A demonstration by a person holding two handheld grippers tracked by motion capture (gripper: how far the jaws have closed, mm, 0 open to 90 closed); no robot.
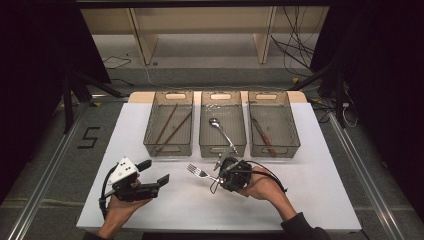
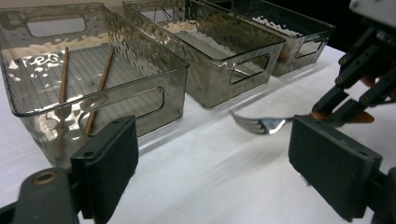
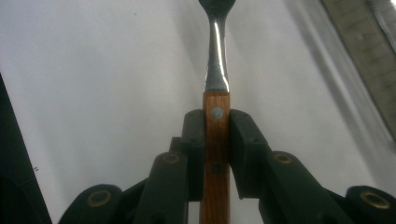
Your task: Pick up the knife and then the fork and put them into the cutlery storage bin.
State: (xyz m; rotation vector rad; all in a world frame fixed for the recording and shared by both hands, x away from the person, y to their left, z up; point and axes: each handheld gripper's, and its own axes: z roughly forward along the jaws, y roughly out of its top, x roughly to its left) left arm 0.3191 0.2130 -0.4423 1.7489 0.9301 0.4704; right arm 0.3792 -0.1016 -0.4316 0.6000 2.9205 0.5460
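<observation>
Fork (image 1: 199, 172) clamped by its wooden handle in the right tool (image 1: 223, 174), tines held above the desk (image 1: 310, 200) near its front edge. Left to right: left tool (image 1: 155, 175) wide open, gripping nothing; chopsticks (image 1: 170, 127) already in left bin (image 1: 168, 148), spoon (image 1: 222, 131) in middle bin (image 1: 222, 149), wooden-handled utensil (image 1: 264, 136) in right bin (image 1: 275, 149). Sorting judged mostly done; fork yet to be binned.

Figure "5" marked in black on the grey floor (image 1: 88, 137), left of the table (image 1: 130, 150)
</observation>
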